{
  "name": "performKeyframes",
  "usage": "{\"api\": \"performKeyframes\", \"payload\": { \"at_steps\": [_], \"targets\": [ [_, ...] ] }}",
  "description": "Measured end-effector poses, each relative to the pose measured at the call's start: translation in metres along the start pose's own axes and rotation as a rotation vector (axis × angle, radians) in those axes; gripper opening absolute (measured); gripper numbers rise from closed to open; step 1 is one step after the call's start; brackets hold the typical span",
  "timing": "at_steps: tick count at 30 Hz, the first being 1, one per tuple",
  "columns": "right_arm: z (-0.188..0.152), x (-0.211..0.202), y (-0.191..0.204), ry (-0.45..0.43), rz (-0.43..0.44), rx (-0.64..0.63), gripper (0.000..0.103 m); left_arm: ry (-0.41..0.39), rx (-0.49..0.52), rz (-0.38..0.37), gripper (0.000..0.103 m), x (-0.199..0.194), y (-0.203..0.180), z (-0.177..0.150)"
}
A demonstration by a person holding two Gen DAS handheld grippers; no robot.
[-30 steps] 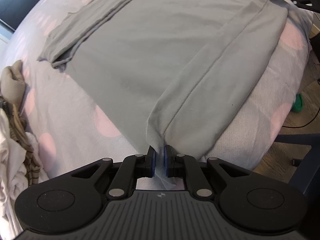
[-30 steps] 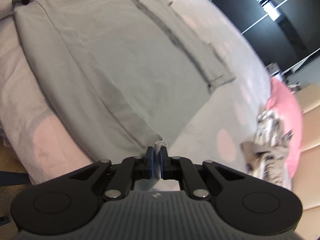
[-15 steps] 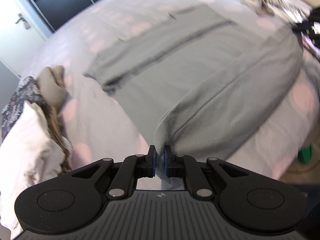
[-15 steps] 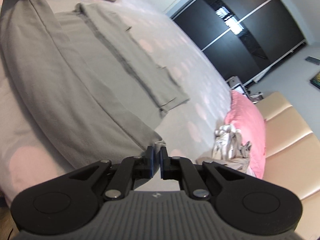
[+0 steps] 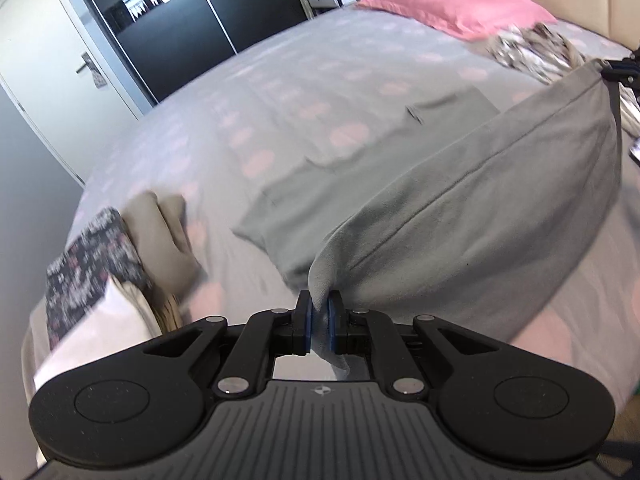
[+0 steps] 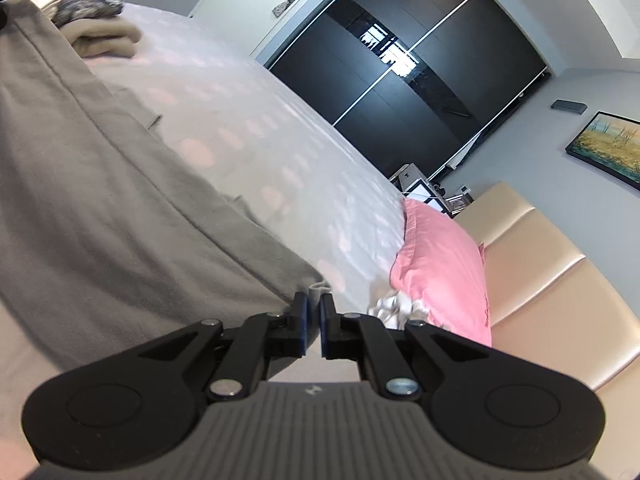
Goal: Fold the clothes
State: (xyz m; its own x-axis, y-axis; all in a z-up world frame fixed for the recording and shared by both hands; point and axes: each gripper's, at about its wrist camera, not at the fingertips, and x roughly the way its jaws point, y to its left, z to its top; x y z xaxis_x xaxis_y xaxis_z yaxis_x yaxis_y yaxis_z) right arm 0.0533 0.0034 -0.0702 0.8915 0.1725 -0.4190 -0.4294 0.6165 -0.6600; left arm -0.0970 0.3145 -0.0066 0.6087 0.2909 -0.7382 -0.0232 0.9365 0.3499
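A grey garment [image 5: 472, 216] lies across the bed, its near hem lifted off the cover. My left gripper [image 5: 319, 316] is shut on one corner of that hem, with cloth pinched between the blue pads. In the right wrist view the same grey garment [image 6: 100, 208] stretches away to the left, and my right gripper [image 6: 313, 312] is shut on its other hem corner. The right gripper [image 5: 622, 72] also shows at the far right edge of the left wrist view, holding the raised hem taut. The garment's far part still rests flat on the bed.
The bed cover [image 5: 280, 92] is pale grey with pink dots. A pink pillow [image 6: 444, 264] and beige headboard [image 6: 560, 280] lie at the head end. Piles of other clothes [image 5: 108, 264] sit at one side, more patterned clothes [image 5: 532, 48] near the pillow. Dark wardrobe doors [image 6: 420, 80] stand beyond.
Both grippers have risen and tilted up, lifting the garment's near hem off the bed. The views now take in the wardrobe, pillow and headboard instead of looking down on the cloth.
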Motion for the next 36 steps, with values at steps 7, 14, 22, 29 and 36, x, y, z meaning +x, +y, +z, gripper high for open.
{"api": "performKeyframes", "payload": {
  "at_steps": [7,14,22,29,36],
  "targets": [
    [0.033,0.063,-0.021,0.028,-0.004,0.056,0.005,-0.004,0.008,0.043,0.006,0.046,0.021,0.044],
    [0.055,0.136,-0.017,0.067,0.001,0.077,0.003,0.024,-0.008,0.059,0.006,0.110,0.038,0.076],
    [0.063,0.214,0.003,0.124,0.009,0.071,0.003,0.072,-0.021,0.049,0.006,0.188,0.048,0.093],
    [0.053,0.258,0.026,0.178,0.038,0.068,0.003,0.123,-0.041,0.035,0.006,0.231,0.049,0.084],
    [0.044,0.282,0.038,0.223,0.052,0.074,0.003,0.144,-0.059,0.035,0.010,0.250,0.046,0.077]
  ]
}}
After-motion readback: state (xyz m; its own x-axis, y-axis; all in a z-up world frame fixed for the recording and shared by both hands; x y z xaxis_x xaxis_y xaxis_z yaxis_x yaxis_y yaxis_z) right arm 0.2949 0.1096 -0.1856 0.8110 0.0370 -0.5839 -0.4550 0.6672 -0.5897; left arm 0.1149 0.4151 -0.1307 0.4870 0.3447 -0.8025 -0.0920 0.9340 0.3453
